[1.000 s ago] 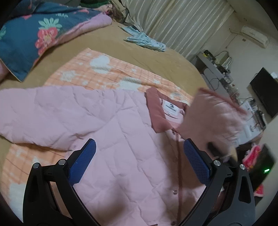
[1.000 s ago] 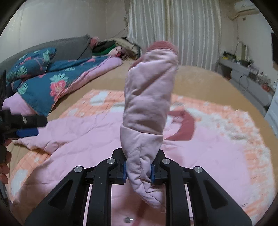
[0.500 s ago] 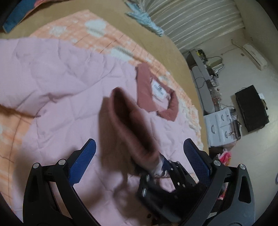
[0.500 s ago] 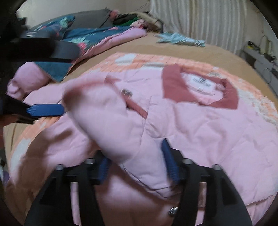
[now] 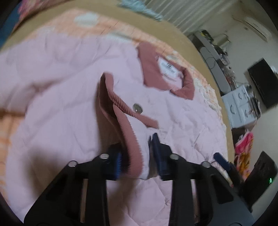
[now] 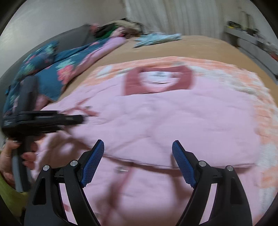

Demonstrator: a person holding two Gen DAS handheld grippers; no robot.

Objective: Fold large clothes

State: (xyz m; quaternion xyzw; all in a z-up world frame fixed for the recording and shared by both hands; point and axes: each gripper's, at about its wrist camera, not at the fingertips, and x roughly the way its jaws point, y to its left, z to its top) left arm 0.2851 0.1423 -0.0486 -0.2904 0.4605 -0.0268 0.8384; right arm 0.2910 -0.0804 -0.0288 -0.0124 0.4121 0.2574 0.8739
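Left claw [image 5: 137, 157] is clamped on the ribbed cuff [image 5: 132, 139] of the pink jacket [image 5: 60, 97]; right claw [image 6: 138, 162] is held apart above it. Jacket is spread on an orange checked blanket [image 6: 252, 83] on the bed [image 6: 199, 47]. Neck label [image 5: 167, 68] blurred, unreadable. Floral quilt [image 6: 52, 69], curtains [image 6: 173, 15] behind.

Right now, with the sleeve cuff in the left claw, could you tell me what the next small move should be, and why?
Probably have the left claw lay the sleeve cuff flat across the pink jacket body and let go. It is shut on the ribbed cuff, which stands bunched up above the chest, while the right claw is open and holds nothing, so the sleeve fold looks unfinished.
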